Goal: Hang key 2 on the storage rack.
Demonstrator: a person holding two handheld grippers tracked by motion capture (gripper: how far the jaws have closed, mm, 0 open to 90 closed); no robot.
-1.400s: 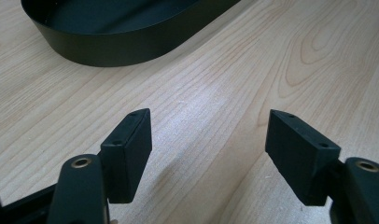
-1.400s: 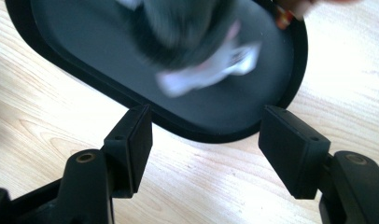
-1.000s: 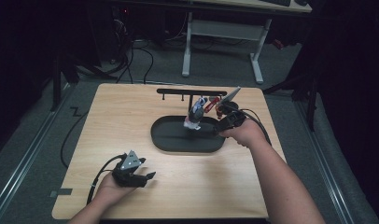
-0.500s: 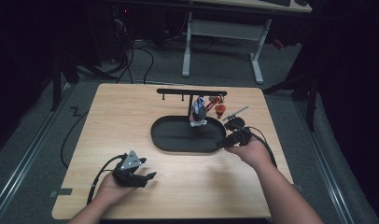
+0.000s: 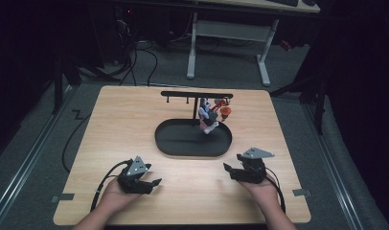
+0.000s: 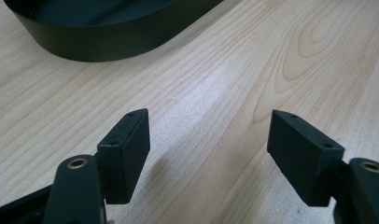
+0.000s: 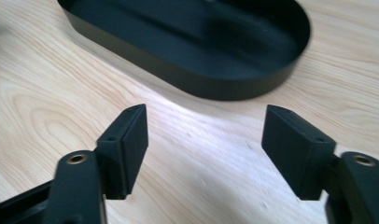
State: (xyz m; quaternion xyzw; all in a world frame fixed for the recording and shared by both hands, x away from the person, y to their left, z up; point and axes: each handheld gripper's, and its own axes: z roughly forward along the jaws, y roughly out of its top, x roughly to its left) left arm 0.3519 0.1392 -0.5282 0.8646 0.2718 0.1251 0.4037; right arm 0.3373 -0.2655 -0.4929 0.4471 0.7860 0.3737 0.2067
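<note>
Hanging from the black rack [image 5: 197, 94], a multicoloured keychain charm [image 5: 209, 116].

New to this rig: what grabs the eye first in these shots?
The colourful keychain charms hanging from the black rack over the black oval tray at mid-table stand out against the pale wood. Next, the two tongs resting near the front edge: the left tongs and right tongs, both open with nothing between their jaws; the right jaws have just been opening.
</note>
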